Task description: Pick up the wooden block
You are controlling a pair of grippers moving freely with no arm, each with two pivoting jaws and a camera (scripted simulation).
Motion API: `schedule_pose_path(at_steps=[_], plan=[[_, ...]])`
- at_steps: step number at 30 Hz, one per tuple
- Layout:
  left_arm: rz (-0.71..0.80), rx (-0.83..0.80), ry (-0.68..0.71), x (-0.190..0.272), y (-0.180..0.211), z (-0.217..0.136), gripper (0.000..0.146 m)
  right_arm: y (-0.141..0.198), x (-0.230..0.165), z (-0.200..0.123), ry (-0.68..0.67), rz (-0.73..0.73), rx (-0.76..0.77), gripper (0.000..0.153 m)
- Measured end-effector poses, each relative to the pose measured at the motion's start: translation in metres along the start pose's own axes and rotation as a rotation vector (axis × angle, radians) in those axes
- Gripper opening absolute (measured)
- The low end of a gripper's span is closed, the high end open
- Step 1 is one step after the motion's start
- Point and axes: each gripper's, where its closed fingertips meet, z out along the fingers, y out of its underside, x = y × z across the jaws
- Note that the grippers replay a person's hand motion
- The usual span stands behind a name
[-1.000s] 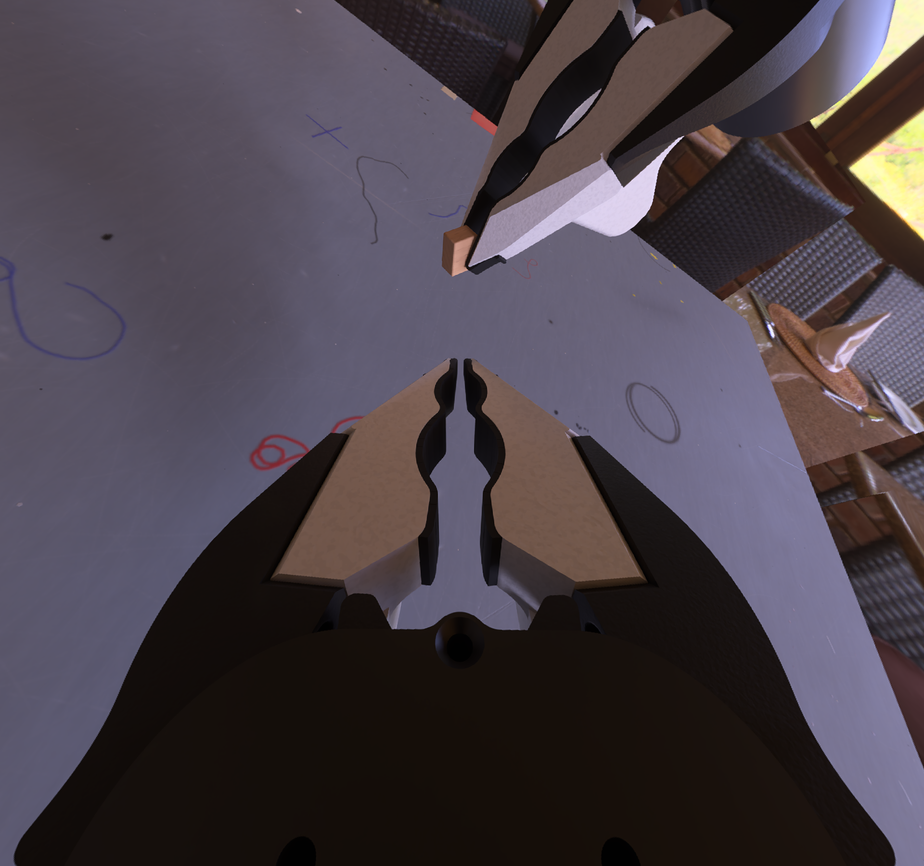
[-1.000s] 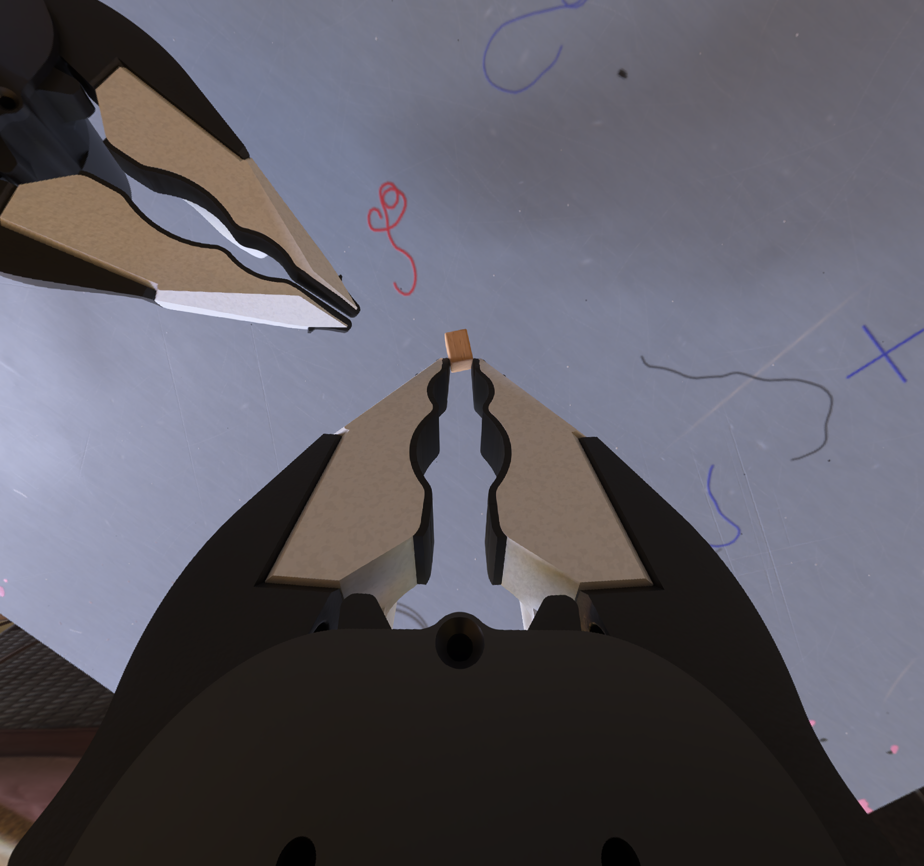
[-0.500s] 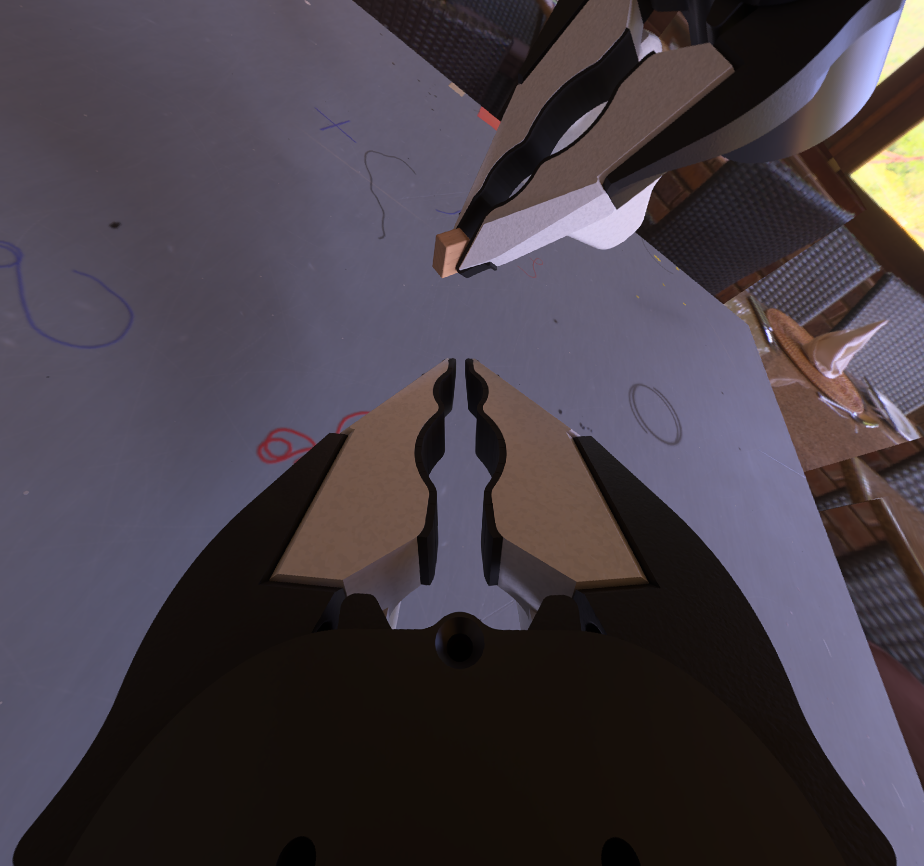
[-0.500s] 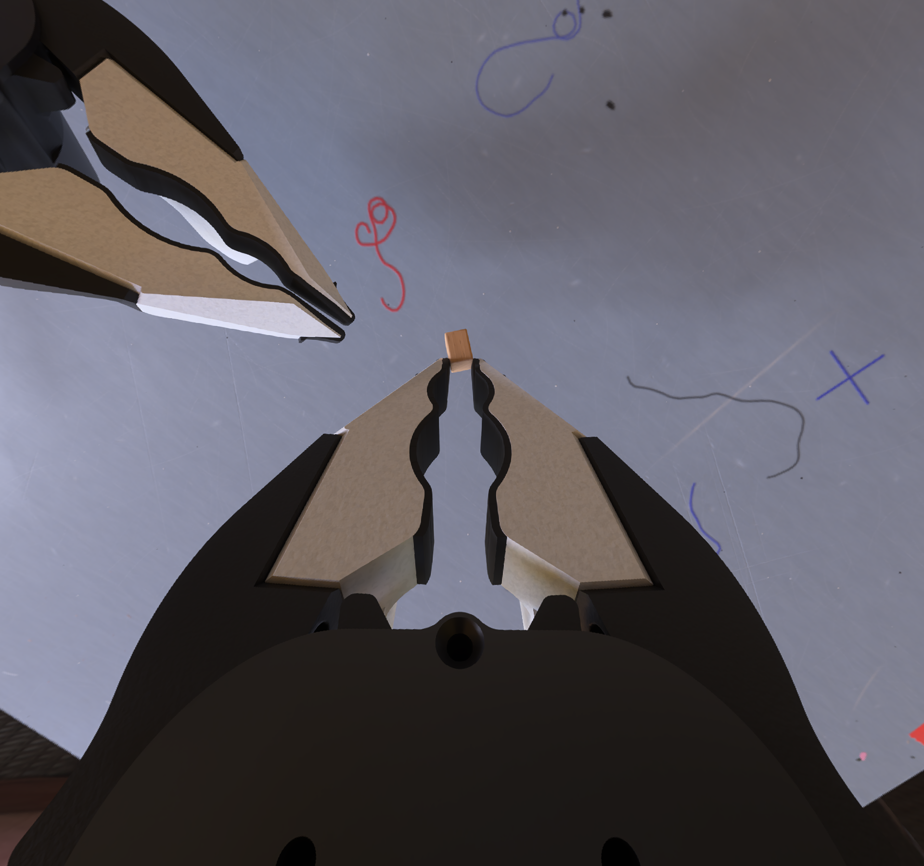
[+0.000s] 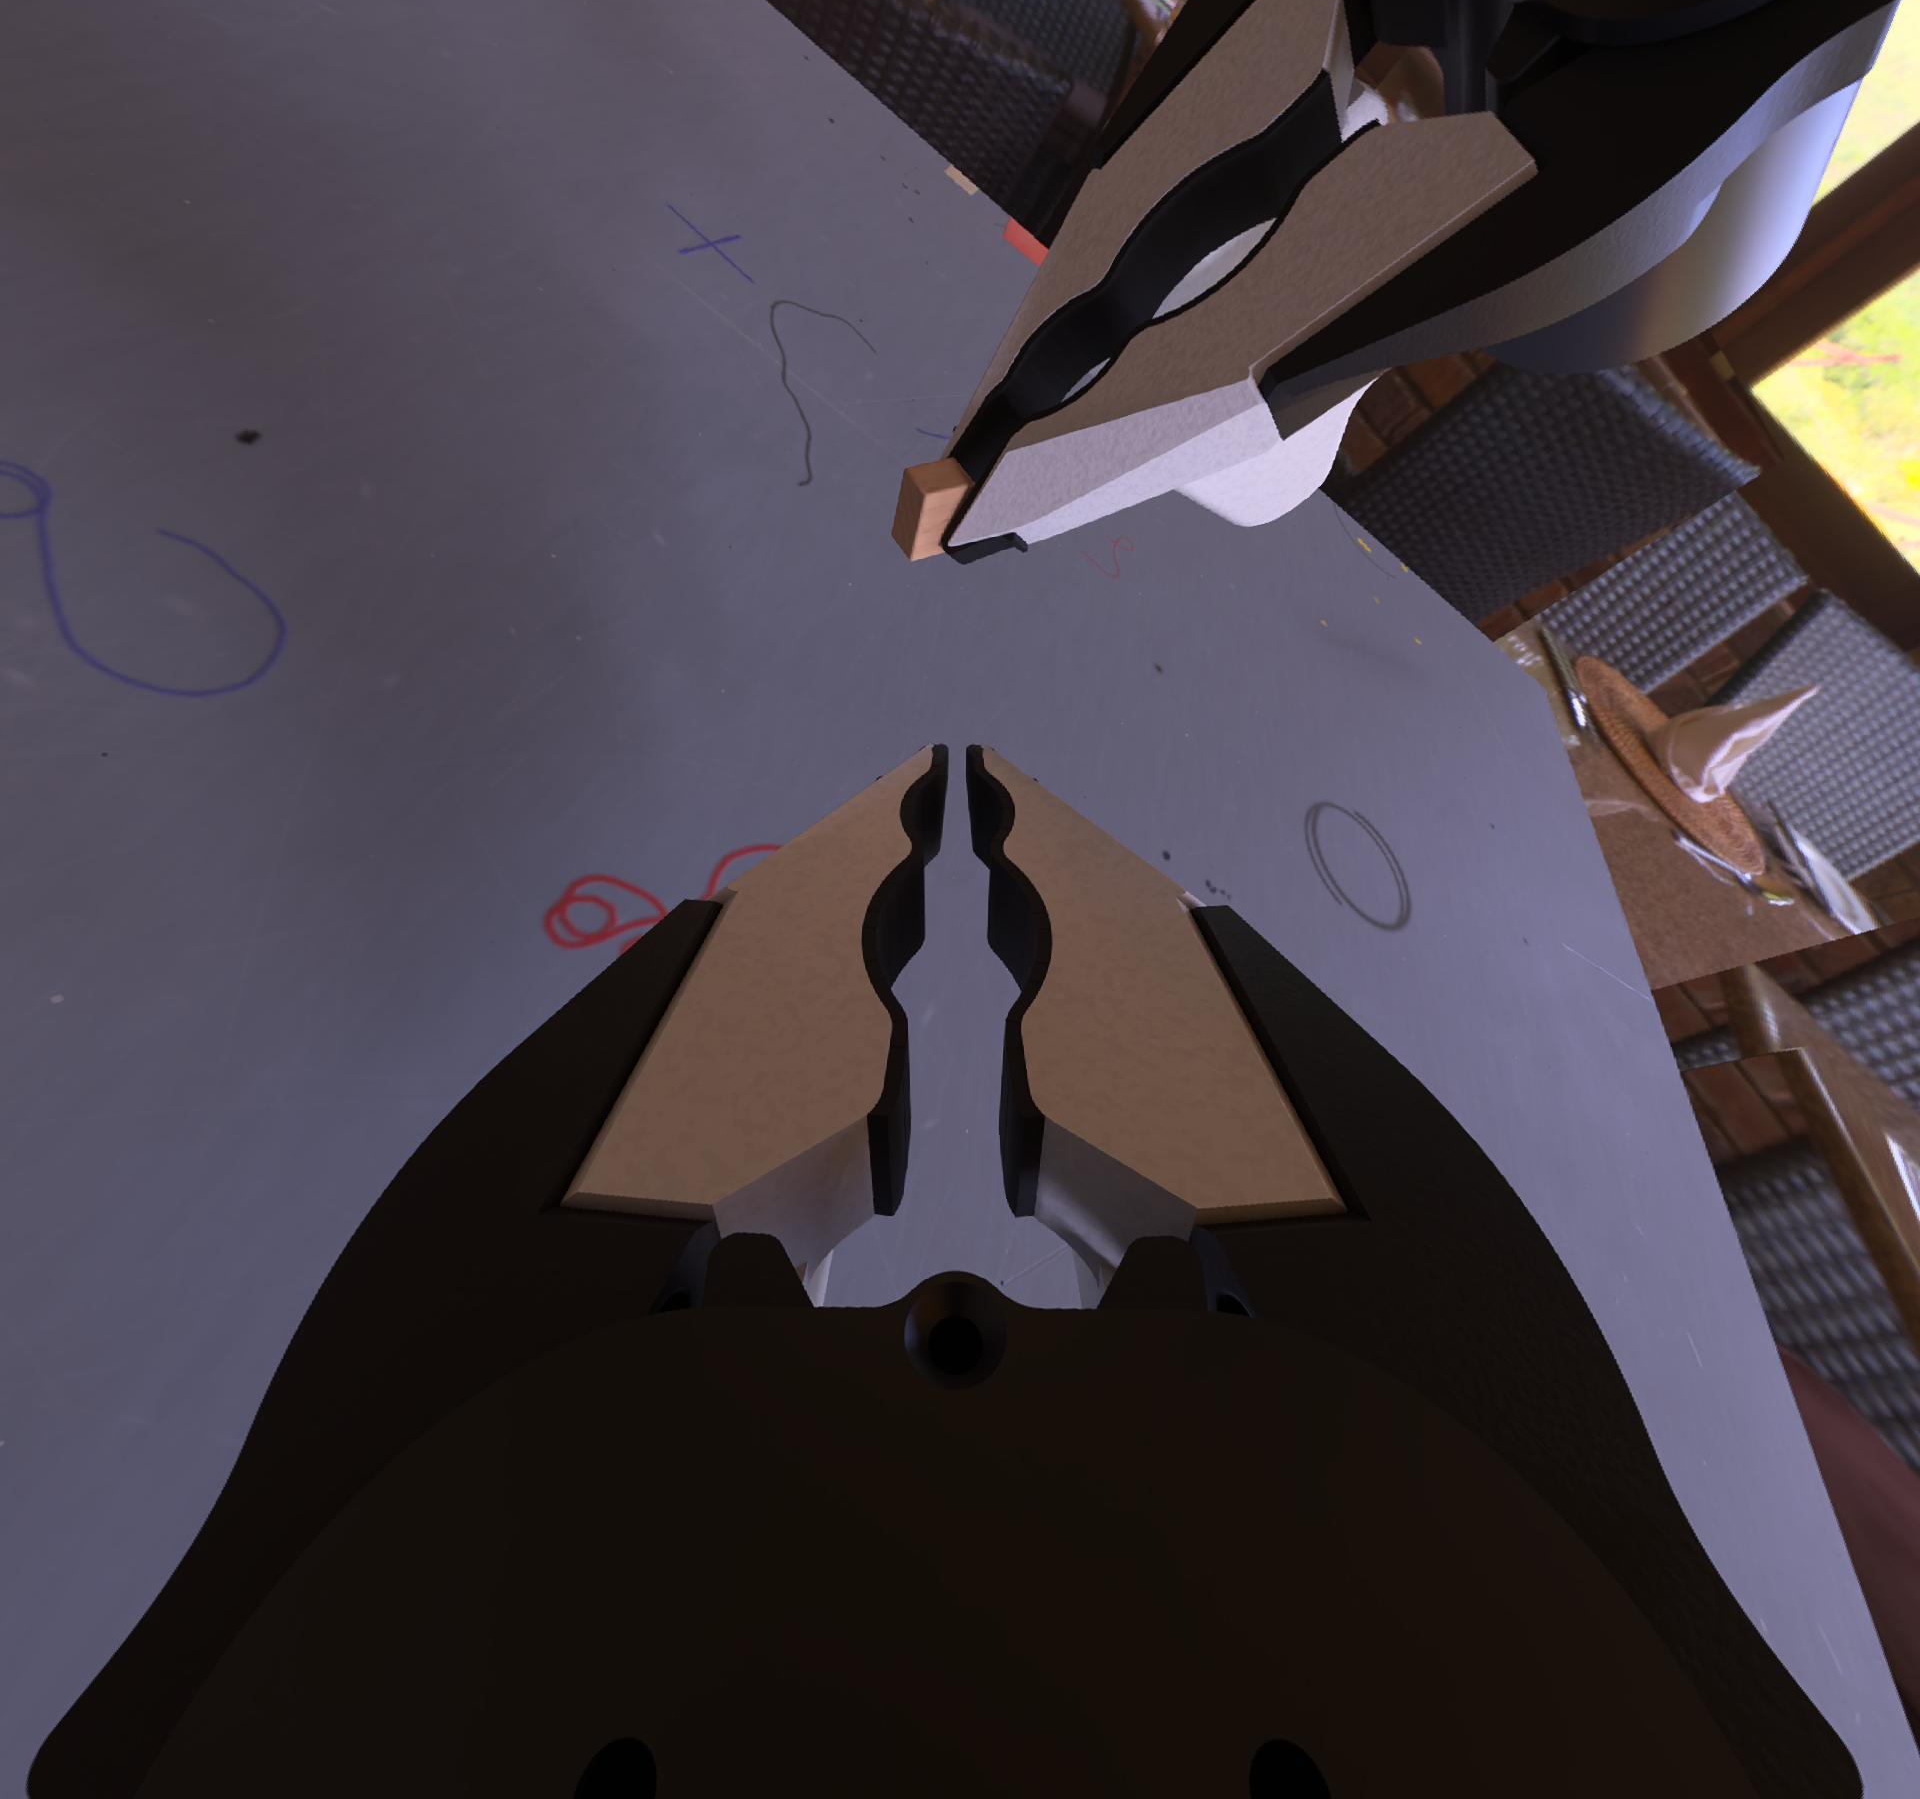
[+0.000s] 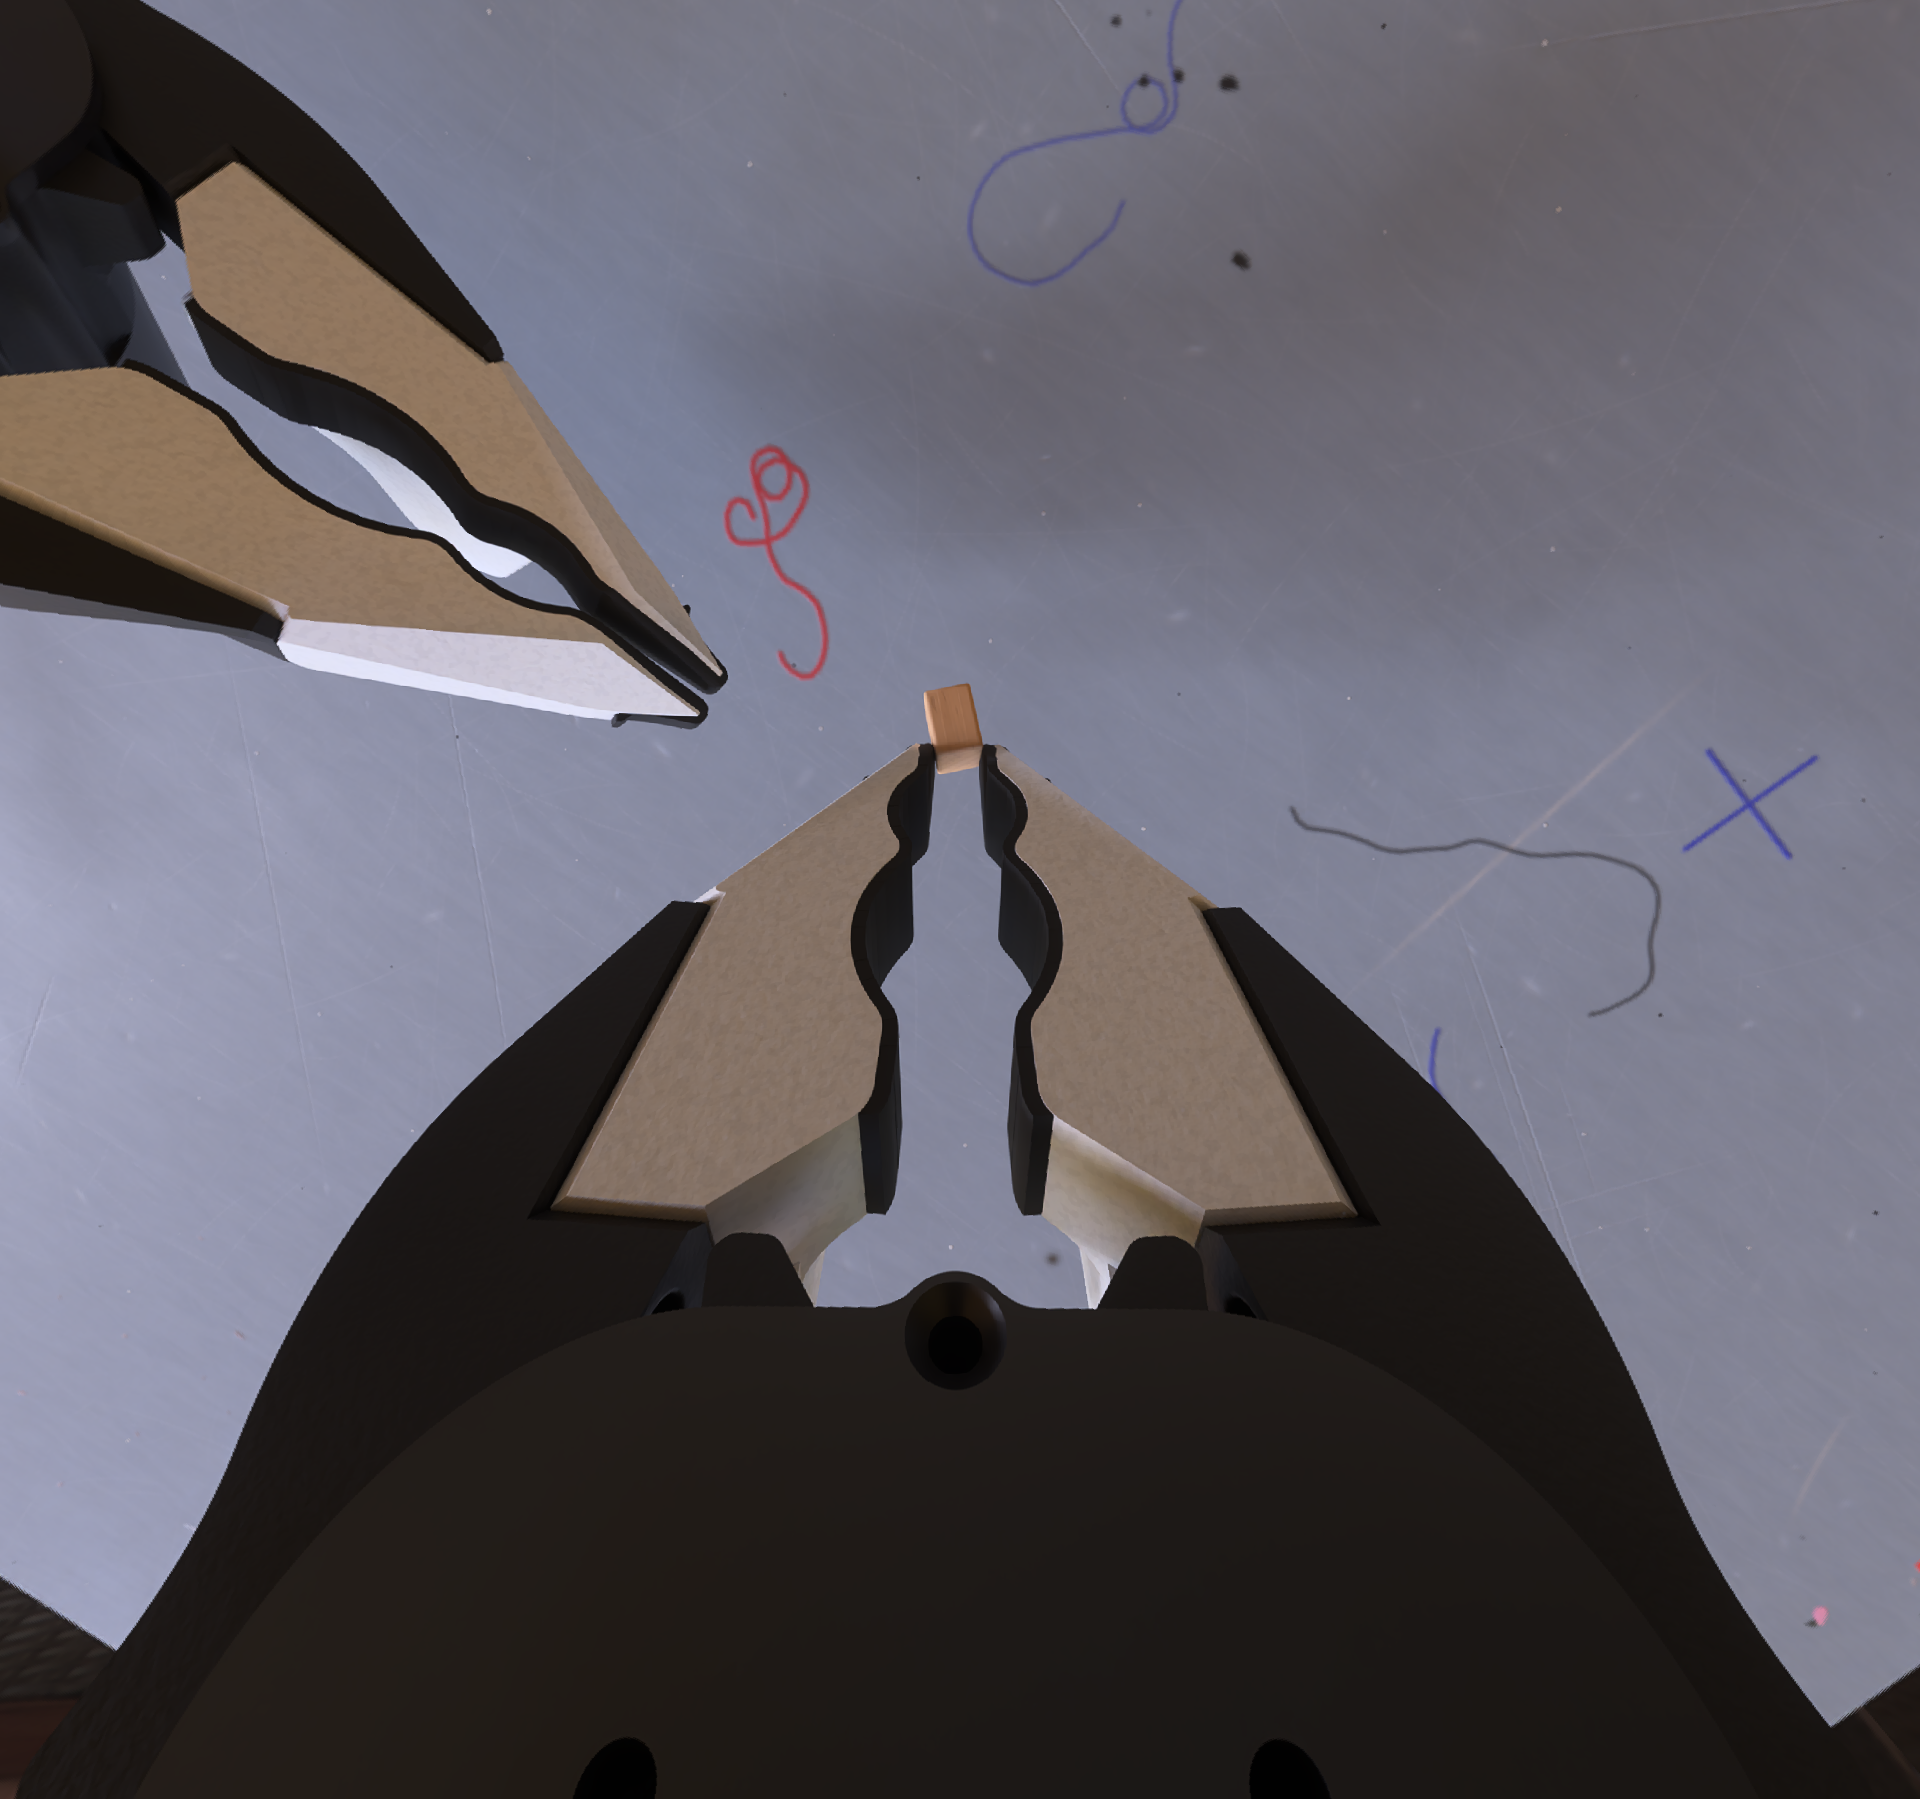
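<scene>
One grey counter, scrawled with red, blue and black pen marks, fills most of what you see, with wicker chairs beyond its edge. Your right gripper has its jaws pinching the wooden block at the very tips, clear of the counter. Your left gripper hovers near it, jaws pressed almost together with only a thin slit between and nothing held.

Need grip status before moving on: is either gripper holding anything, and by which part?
The right gripper pinches the wooden block by one end, at its fingertips. The left gripper holds nothing.
</scene>
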Motion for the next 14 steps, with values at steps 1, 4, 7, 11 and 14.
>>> schedule_pose_path(at_steps=[1, 4, 7, 11, 14], plan=[[-0.003, 0.0, 0.001, -0.0002, 0.0001, 0.0, 0.004, 0.0004, 0.0, 0.0004, 0.001, 0.0, 0.0, 0.008], [-0.008, 0.0, 0.002, -0.001, 0.0003, 0.0, 0.004, 0.0016, -0.0002, 0.0017, 0.004, -0.003, -0.002, 0.008], [-0.008, -0.001, 0.0, -0.0013, 0.0005, 0.0, 0.004, 0.0008, -0.0007, 0.0025, 0.002, -0.002, 0.004, 0.008], [-0.01, -0.002, 0.001, -0.0014, 0.0005, 0.0, 0.004, -0.0003, -0.0025, 0.0032, -0.007, -0.002, 0.007, 0.008], [-0.011, -0.002, 0.002, -0.0014, 0.0005, 0.0, 0.004, -0.0016, -0.0041, 0.0026, -0.009, -0.004, 0.012, 0.008]])
